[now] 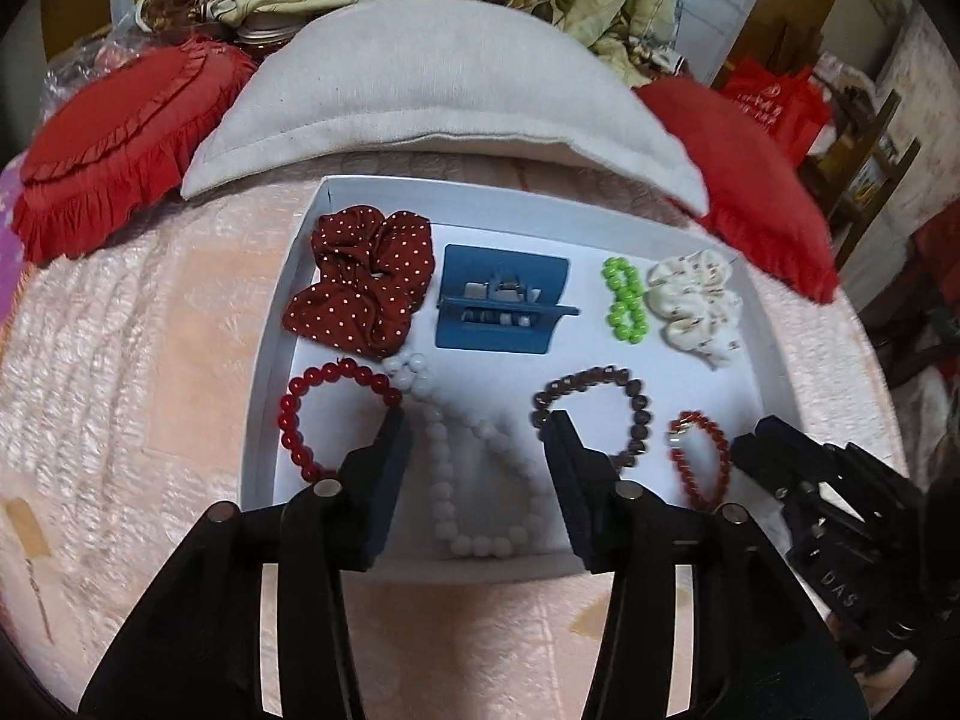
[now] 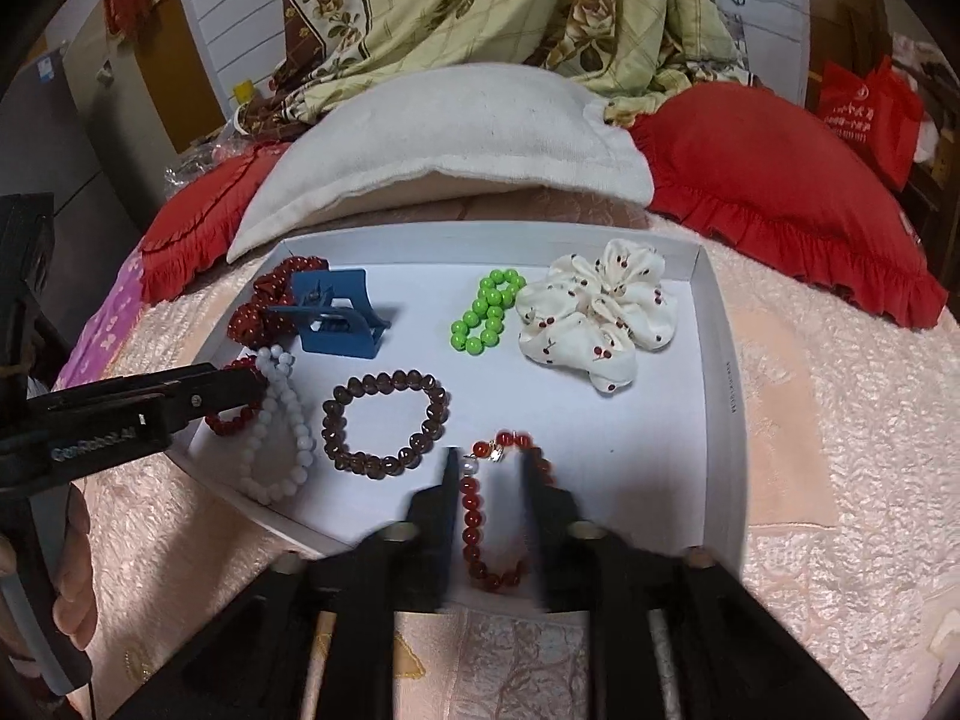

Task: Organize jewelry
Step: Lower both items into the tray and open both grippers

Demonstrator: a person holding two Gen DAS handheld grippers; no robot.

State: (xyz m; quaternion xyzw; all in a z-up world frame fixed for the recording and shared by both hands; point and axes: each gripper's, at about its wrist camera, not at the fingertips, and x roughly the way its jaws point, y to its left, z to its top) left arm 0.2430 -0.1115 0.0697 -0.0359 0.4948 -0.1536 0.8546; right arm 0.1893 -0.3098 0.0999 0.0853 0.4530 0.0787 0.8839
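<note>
A: Where does the small red bracelet (image 2: 492, 516) lie?

B: In the near right part of the white tray (image 2: 714, 360), which sits on the bed. The right gripper (image 2: 487, 459) straddles it, jaws apart, one finger at each side of the loop near the clasp end; nothing is pinched yet.

A: And the other one?

B: The left gripper (image 1: 477, 420) hangs wide open over the white bead necklace (image 1: 480, 480), between the larger red bracelet (image 1: 327, 414) and the brown bead bracelet (image 1: 600, 414). It holds nothing.

A: How would the small bracelet handle?

B: Light and limp, I would judge: smooth round beads on a string, so it will sag from any pinch point and the beads may roll out from between flat pads. Closing across one strand, between beads or just beside the metal clasp, seems safest. The beads look hard, hardly fragile, but slippery.

A: Anything close by to mind?

B: The brown bracelet lies just beside it on the left; the green bead bracelet (image 2: 486, 312) and cherry-print scrunchie (image 2: 597, 315) are well apart, farther back.
</note>
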